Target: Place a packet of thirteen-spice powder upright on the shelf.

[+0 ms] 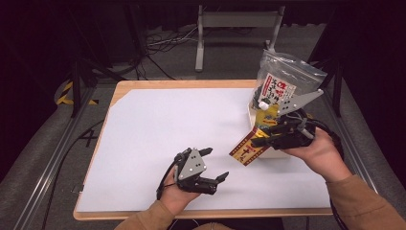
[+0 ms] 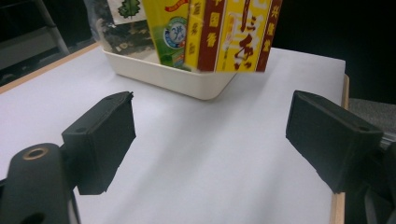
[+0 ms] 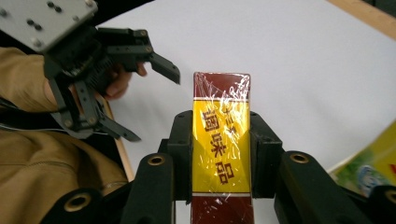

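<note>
My right claw [image 3: 220,140] is clamped on a slim yellow and dark red box [image 3: 221,144] wrapped in clear film, one jaw against each long side; it hangs above the white worktop [image 1: 158,124], just beside the front of the cream tub [image 1: 251,111] at the far right. On the yellow panel I can read the brown characters 调味品, with more writing above them that glare on the film blurs. In the left claw view the box's [image 2: 233,35] face shows large brown characters I cannot make out, and red side strips with yellow ones. Standing in the tub are a green and yellow pack [image 2: 170,32] with a round blue and white seal, and a clear zip bag [image 1: 282,79] of dark pieces with a white and red label in vertical script too small to read. My left claw [image 1: 213,165] sits low at the near middle of the worktop, jaws wide apart, gripping nothing.
</note>
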A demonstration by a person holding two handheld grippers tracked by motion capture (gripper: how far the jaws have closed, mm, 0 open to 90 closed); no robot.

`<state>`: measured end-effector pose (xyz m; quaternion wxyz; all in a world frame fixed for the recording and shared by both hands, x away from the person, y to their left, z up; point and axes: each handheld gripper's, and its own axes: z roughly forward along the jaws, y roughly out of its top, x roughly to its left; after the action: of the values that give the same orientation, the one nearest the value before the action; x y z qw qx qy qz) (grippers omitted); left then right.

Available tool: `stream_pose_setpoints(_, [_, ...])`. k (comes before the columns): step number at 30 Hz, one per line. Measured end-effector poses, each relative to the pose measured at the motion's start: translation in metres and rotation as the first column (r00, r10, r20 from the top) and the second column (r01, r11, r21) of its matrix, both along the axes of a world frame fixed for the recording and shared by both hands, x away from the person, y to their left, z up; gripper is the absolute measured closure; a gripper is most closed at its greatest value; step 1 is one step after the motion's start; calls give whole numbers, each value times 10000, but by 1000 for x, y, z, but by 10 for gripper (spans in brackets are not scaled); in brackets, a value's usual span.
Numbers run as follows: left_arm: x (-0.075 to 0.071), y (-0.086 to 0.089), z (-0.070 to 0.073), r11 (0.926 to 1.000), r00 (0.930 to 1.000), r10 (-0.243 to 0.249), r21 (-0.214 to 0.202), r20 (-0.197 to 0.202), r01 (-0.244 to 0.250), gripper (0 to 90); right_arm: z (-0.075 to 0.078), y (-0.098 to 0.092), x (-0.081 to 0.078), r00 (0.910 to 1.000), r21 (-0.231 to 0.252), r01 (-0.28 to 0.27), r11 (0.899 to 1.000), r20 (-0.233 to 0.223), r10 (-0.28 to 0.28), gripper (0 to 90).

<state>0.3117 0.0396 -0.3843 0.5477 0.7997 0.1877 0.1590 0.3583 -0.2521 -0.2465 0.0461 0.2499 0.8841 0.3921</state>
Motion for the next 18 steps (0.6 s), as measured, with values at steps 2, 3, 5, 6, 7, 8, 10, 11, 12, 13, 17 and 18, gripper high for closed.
stream_pose_setpoints(2, [1, 4, 1, 10000, 10000, 24, 18, -18, -24, 160, 2, -1, -1, 10000, -116, -2, 9999, 89, 3, 677])
stream_pose_setpoints(3, [2, 6, 2, 10000, 10000, 71, -23, -59, -71, 160, 5, -3, -1, 9998, -237, 58, 9997, 175, -54, 677])
stream_pose_setpoints(5, [4, 12, 3, 9997, 9995, 135, -198, -284, -140, 153, 8, -6, -1, 9993, -360, 62, 9993, 368, -49, 677])
stream_pose_setpoints(6, [6, 15, 3, 9997, 9994, 133, -189, -326, -139, 141, 11, -10, -1, 9988, -494, 112, 9987, 478, -88, 676])
stream_pose_setpoints(7, [7, 18, 3, 9998, 9991, 90, -177, -411, -97, 141, 11, -10, -1, 9988, -494, 112, 9987, 478, -88, 676])
stream_pose_setpoints(8, [9, 21, 3, 9998, 9989, 106, -170, -453, -114, 131, 13, -11, -1, 9984, -556, 149, 9983, 549, -118, 676])
stream_pose_setpoints(10, [10, 27, 3, 9998, 9984, 119, -178, -558, -129, 117, 15, -14, -1, 9975, -684, 158, 9975, 702, -110, 676])
stream_pose_setpoints(11, [11, 30, 3, 9997, 9975, 156, -154, -682, -167, 116, 16, -15, -1, 9970, -754, 140, 9971, 776, -81, 676])
stream_pose_setpoints(12, [12, 32, 3, 9997, 9971, 175, -166, -741, -188, 116, 18, -17, -1, 9961, -841, 134, 9964, 884, -59, 676])
stream_pose_setpoints(13, [13, 35, 3, 9996, 9964, 172, -191, -829, -189, 116, 19, -18, -1, 9957, -881, 126, 9960, 929, -44, 676])
stream_pose_setpoints(17, [17, 46, 1, 9991, 9940, 391, -92, -1025, -403, 113, 23, -23, 2, 9915, -1167, 83, 9931, 1299, 70, 676])
stream_pose_setpoints(18, [17, 46, 1, 9991, 9940, 391, -92, -1025, -403, 112, 23, -23, 2, 9915, -1167, 83, 9931, 1299, 70, 676])
